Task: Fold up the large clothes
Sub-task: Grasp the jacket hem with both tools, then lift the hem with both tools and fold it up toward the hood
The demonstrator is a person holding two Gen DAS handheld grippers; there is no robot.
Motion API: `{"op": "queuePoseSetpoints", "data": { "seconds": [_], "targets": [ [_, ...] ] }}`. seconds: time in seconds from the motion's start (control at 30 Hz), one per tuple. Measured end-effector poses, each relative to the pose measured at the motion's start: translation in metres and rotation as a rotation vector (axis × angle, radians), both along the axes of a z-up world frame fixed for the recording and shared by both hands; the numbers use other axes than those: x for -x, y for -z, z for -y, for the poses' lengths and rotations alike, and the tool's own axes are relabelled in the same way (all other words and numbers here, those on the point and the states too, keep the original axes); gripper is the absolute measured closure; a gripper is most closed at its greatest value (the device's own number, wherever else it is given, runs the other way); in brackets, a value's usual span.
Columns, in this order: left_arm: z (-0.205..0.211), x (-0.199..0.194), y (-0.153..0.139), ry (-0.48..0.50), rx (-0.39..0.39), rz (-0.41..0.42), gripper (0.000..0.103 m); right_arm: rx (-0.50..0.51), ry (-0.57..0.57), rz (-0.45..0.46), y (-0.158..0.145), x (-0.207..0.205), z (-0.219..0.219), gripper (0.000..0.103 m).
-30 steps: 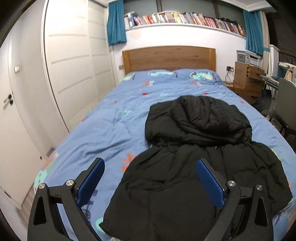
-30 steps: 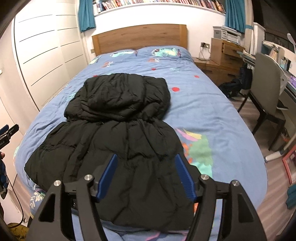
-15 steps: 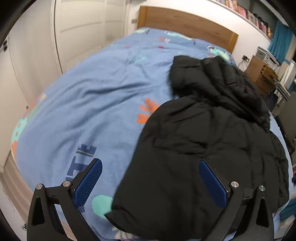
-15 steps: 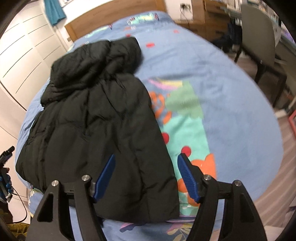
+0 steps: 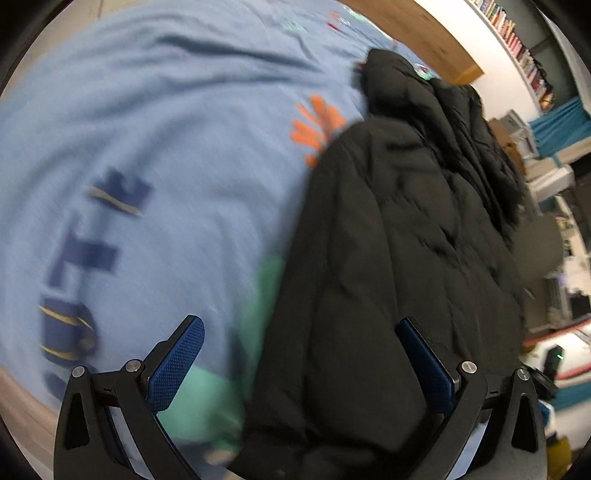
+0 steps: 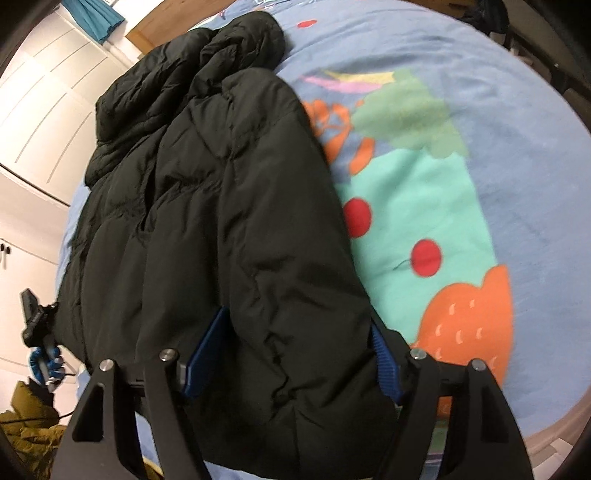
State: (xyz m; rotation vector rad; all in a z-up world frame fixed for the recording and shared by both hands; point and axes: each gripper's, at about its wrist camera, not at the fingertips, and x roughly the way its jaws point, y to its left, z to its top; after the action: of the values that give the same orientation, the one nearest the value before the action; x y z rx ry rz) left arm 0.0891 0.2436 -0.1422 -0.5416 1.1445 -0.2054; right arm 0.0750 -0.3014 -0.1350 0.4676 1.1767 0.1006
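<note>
Fingers (image 6: pixel 207 354) of the right gripper (image 6: pixel 295 350) straddled the near right corner of the black puffer jacket (image 6: pixel 229 229), jaws widening, padding bulging between them; whether the pads pressed it could not be told. Fingers (image 5: pixel 177 358) of the left gripper (image 5: pixel 303 354) stood spread wide over the jacket's near left edge, gripping nothing. Lay flat on the blue patterned bedspread (image 5: pixel 155 122), hood (image 6: pixel 184 62) toward the wooden headboard (image 5: pixel 417 33).

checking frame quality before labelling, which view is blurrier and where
Left wrist view: heavy motion smear across the blue duvet and its lettering, though the left claw stays crisp. Right wrist view: sharper, black puffer jacket seams readable, mild blur at the edges; both bulge with fisheye.
</note>
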Motion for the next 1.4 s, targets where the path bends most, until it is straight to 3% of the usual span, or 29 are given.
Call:
{"op": "queuePoseSetpoints", "data": {
  "seconds": [0.1, 0.17, 0.27, 0.43, 0.57, 0.73, 0.8, 0.87, 0.97, 1.17, 1.4],
  "targets": [
    [0.017, 0.008, 0.005, 0.062, 0.047, -0.016, 0.001, -0.028, -0.004, -0.001, 0.005, 0.005, 0.0, 0.031],
    [0.027, 0.011, 0.005, 0.081, 0.036, -0.016, 0.001, -0.046, -0.003, 0.0, 0.006, 0.01, 0.001, 0.031],
    [0.034, 0.015, 0.003, 0.055, 0.031, -0.008, 0.001, -0.064, 0.002, 0.001, 0.006, 0.018, 0.003, 0.031],
    [0.039, 0.021, -0.004, -0.002, 0.064, -0.003, 0.03, -0.138, 0.035, 0.014, 0.01, 0.031, 0.007, 0.031],
    [0.054, 0.022, -0.014, 0.013, 0.03, 0.004, 0.035, -0.212, 0.047, 0.056, 0.011, 0.041, 0.003, 0.031],
    [0.067, 0.021, -0.025, 0.015, -0.005, 0.014, 0.057, -0.209, 0.024, 0.084, 0.004, 0.044, -0.007, 0.032],
    [0.069, 0.019, -0.025, 0.011, -0.006, 0.013, 0.067, -0.216, 0.01, 0.086, 0.002, 0.042, -0.014, 0.036],
    [0.07, 0.019, -0.026, 0.003, 0.0, 0.021, 0.076, -0.213, -0.018, 0.088, 0.0, 0.042, -0.02, 0.061],
    [0.07, 0.018, -0.028, -0.015, 0.004, 0.033, 0.088, -0.198, -0.05, 0.105, -0.006, 0.036, -0.031, 0.082],
    [0.068, 0.017, -0.045, -0.037, 0.034, 0.084, 0.094, -0.164, -0.075, 0.187, -0.032, 0.03, -0.042, 0.091],
    [0.068, -0.004, -0.103, -0.022, 0.101, 0.198, 0.095, -0.145, -0.069, 0.335, -0.091, 0.012, -0.037, 0.092]
  ]
}}
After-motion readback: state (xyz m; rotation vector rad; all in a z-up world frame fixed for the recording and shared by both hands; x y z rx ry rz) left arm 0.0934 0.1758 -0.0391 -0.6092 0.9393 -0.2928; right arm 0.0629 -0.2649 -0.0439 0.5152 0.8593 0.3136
